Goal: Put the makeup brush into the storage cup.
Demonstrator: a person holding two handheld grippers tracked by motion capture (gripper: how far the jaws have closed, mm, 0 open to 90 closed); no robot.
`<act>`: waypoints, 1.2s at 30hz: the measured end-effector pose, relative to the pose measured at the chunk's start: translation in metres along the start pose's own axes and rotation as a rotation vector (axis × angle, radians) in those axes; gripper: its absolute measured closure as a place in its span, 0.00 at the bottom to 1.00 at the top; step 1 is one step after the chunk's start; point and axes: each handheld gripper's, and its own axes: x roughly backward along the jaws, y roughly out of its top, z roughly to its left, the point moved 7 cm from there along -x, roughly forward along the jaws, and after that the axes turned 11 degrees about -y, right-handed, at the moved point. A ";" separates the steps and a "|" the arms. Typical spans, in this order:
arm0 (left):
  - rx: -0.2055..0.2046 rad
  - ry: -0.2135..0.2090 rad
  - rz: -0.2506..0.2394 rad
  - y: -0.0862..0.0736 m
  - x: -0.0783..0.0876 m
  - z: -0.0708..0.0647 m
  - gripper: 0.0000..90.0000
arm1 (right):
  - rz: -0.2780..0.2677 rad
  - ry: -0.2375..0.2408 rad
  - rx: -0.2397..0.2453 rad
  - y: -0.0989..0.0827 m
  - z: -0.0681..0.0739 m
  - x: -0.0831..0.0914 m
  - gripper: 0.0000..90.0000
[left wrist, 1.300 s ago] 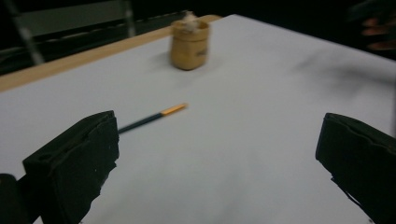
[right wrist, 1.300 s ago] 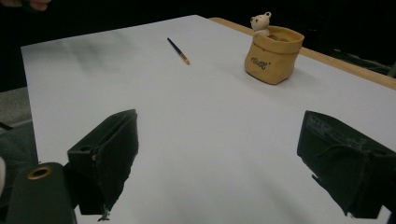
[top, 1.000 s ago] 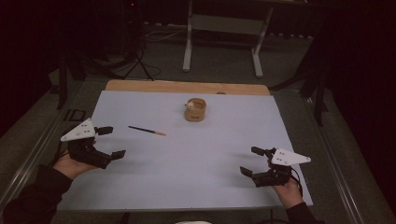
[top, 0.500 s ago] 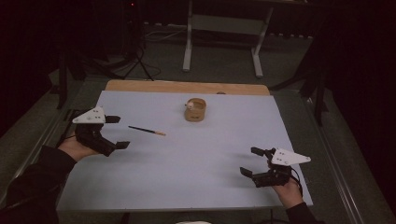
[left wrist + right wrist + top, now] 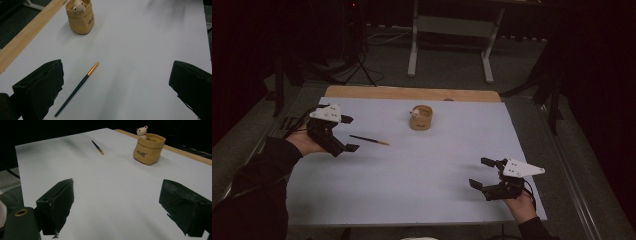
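My left gripper (image 5: 346, 134) hovers beside the paintbrush (image 5: 369, 140) — jaws spread wide; right gripper (image 5: 482, 173) likewise, holding nothing.

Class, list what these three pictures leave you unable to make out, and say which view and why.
- Inside of the pouch: its own wall and the bear figure hide it, all views.
- Lettering on the pouch: too small, high view.
- Paintbrush bristles: blurred, left gripper view.
- Room behind the table: too dark, high view.
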 end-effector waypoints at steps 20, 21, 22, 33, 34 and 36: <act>-0.026 -0.086 0.226 -0.006 -0.050 0.033 0.05 | 0.004 0.009 -0.006 -0.001 0.001 -0.001 0.14; -0.027 -0.089 0.240 -0.007 -0.052 0.035 0.06 | 0.004 0.009 -0.007 -0.001 0.001 -0.001 0.14; -0.028 -0.093 0.251 -0.008 -0.054 0.036 0.06 | 0.004 0.009 -0.007 -0.001 0.001 -0.001 0.14; -0.076 -0.116 0.394 -0.019 -0.074 0.050 0.22 | 0.009 0.009 -0.011 -0.003 0.000 -0.001 0.14; -0.085 -0.116 0.405 -0.020 -0.075 0.051 0.24 | 0.010 0.009 -0.011 -0.003 0.000 -0.001 0.14; -0.104 -0.111 0.422 -0.022 -0.077 0.054 0.27 | 0.010 0.009 -0.009 -0.003 0.000 -0.001 0.14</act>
